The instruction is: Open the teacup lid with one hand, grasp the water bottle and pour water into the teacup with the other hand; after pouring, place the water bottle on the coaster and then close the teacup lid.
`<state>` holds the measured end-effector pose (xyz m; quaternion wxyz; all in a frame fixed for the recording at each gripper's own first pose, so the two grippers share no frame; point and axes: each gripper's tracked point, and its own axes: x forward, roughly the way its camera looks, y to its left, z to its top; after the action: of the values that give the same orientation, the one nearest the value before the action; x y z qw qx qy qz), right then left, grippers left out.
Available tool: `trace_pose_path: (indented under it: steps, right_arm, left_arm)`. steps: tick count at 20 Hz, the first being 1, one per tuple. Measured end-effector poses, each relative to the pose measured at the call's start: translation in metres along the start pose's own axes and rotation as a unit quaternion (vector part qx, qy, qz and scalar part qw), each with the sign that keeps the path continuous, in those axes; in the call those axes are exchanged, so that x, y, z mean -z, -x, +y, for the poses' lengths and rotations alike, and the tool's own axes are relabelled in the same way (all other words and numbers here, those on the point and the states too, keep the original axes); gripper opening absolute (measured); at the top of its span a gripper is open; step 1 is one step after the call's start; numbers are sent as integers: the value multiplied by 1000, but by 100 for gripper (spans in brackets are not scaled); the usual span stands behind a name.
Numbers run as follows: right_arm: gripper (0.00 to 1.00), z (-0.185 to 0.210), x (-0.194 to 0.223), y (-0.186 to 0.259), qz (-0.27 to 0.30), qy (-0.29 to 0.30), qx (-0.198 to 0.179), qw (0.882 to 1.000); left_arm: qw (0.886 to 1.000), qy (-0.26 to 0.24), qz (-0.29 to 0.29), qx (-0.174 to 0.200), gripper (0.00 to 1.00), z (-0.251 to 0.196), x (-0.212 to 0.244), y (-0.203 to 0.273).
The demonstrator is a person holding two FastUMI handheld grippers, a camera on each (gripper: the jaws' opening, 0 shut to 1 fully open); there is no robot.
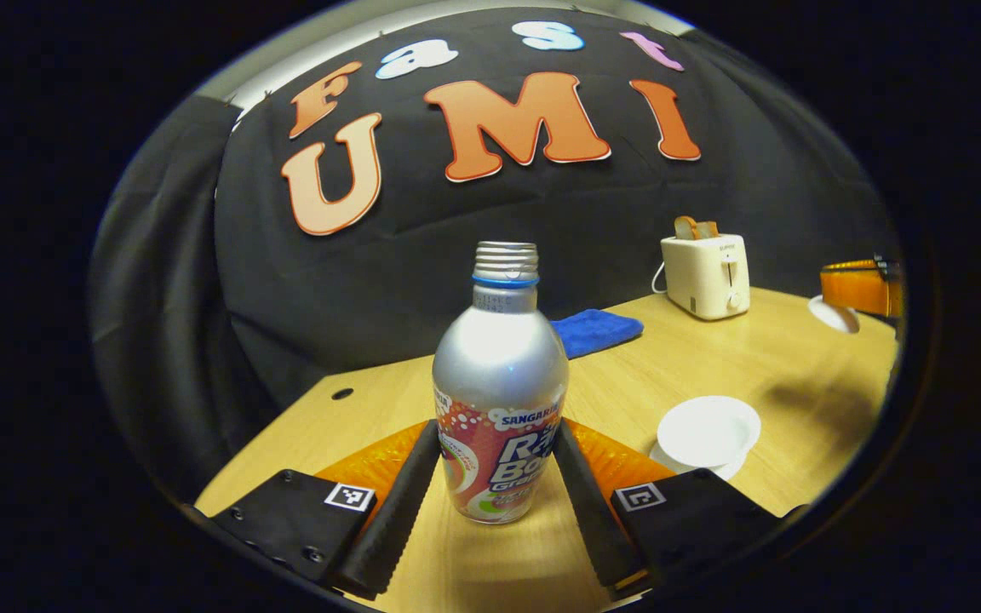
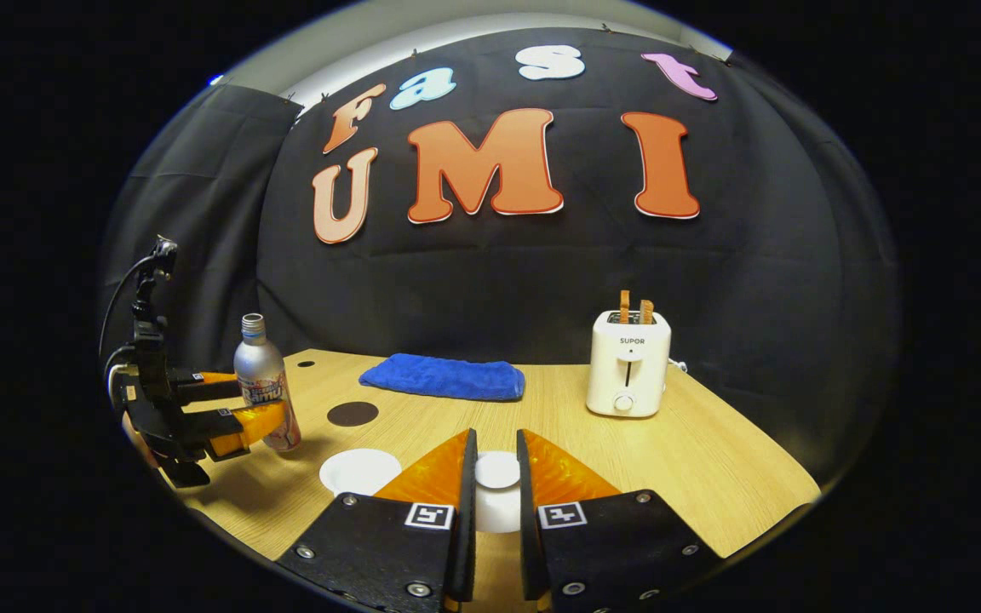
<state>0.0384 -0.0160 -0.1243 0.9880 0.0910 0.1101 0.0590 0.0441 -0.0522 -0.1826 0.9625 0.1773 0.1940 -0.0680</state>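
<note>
A silver water bottle (image 1: 499, 400) with no cap stands upright on the wooden table, and my left gripper (image 1: 497, 430) is shut on its sides. In the right gripper view the same bottle (image 2: 265, 383) stands at the far left inside that gripper (image 2: 252, 404). My right gripper (image 2: 495, 438) is shut on the white teacup lid (image 2: 497, 470), held up off the cup. The open white teacup (image 2: 360, 471) rests on the table left of the lid. In the left gripper view the teacup (image 1: 708, 430) lies right of the bottle, with the lid (image 1: 831, 313) far right. A dark round coaster (image 2: 352, 414) lies behind the cup.
A white toaster (image 2: 628, 362) with toast in its slots stands at the back right. A folded blue cloth (image 2: 444, 377) lies along the back edge. The wooden table (image 2: 712, 460) has a small hole (image 2: 306, 363) near its back left corner.
</note>
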Motion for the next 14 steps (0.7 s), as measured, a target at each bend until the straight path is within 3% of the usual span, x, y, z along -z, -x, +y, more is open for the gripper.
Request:
trace_pose_path:
  steps: [1, 2, 6, 9, 14]
  right_arm:
    - [22, -1, -2, 1, -2, -2, 0, 1000]
    - [22, -3, -3, 2, -3, -2, 0, 1000]
    - [22, -10, -6, 9, -10, -4, 2, 1000]
    - [22, -16, -3, 13, -9, -4, 4, 1000]
    - [22, -22, 2, 17, -5, -17, 5, 1000]
  left_arm:
    - [1000, -21, 1, -9, 84, 3, 0, 0]
    - [999, -42, 1, -18, 88, 5, -1, 1]
    - [989, -142, -8, -40, 86, 7, -12, 1]
    - [976, -211, -13, -47, 83, 3, -12, 0]
    - [948, -315, -24, -44, 86, -9, -12, 0]
